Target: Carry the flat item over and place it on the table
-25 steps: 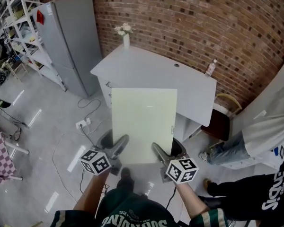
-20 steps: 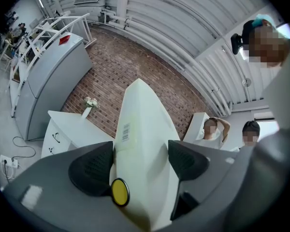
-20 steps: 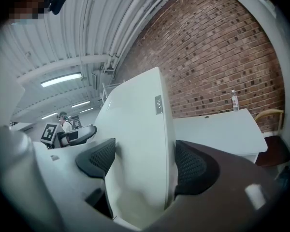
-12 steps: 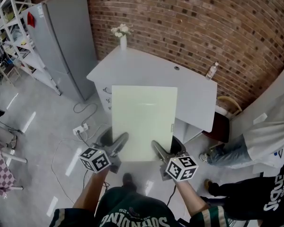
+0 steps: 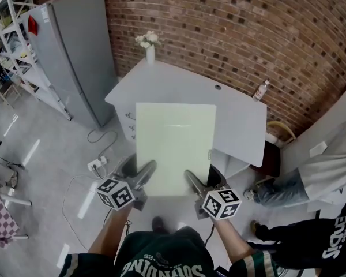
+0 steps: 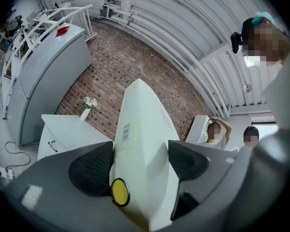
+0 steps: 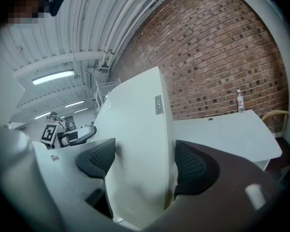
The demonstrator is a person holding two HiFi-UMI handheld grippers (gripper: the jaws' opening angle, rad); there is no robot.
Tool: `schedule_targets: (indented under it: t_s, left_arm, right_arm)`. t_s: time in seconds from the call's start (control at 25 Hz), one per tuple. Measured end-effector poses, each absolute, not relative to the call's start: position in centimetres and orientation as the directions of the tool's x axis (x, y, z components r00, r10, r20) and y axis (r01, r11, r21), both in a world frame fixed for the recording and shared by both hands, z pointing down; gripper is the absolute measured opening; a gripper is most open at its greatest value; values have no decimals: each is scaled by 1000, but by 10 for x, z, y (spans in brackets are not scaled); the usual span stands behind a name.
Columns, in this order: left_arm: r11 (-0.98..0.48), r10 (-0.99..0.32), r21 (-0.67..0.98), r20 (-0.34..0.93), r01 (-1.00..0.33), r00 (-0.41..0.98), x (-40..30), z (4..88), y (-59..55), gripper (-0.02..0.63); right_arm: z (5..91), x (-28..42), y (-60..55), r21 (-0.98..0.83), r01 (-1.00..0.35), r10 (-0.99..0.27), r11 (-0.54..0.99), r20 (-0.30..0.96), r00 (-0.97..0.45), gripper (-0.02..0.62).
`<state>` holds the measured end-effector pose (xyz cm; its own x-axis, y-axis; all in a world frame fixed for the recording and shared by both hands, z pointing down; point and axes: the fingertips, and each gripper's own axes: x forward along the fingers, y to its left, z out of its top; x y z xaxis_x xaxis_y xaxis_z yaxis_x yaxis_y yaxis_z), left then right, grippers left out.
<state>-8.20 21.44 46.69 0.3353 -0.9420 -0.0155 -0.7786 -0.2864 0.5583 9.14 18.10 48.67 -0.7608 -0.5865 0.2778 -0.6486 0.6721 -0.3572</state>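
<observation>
Pale flat panel [image 5: 174, 146] held level above the white table [image 5: 242, 120].
The left gripper [image 5: 143, 173] and right gripper [image 5: 191, 179] each clamped its near edge between 2 jaws.

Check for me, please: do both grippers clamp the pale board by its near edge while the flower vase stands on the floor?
No: the head view shows the flower vase on the white table, not the floor. The left gripper and right gripper do clamp the pale board by its near edge.
</observation>
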Motion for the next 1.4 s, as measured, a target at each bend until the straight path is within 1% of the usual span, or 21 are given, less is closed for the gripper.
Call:
schedule_targets:
  t_s: [0.56,1.4]
  left_arm:
    - [-290,-937,571,-6,-768,349,-100,480,160,353]
    - [-295,-925,559,36,-775,379,-109,483,-62,353]
  right_arm:
    - [498,75,128,-362,-655,-586,663,293,-755,377]
    - [507,66,-88,-406,-660,-590,632,299,-750,373]
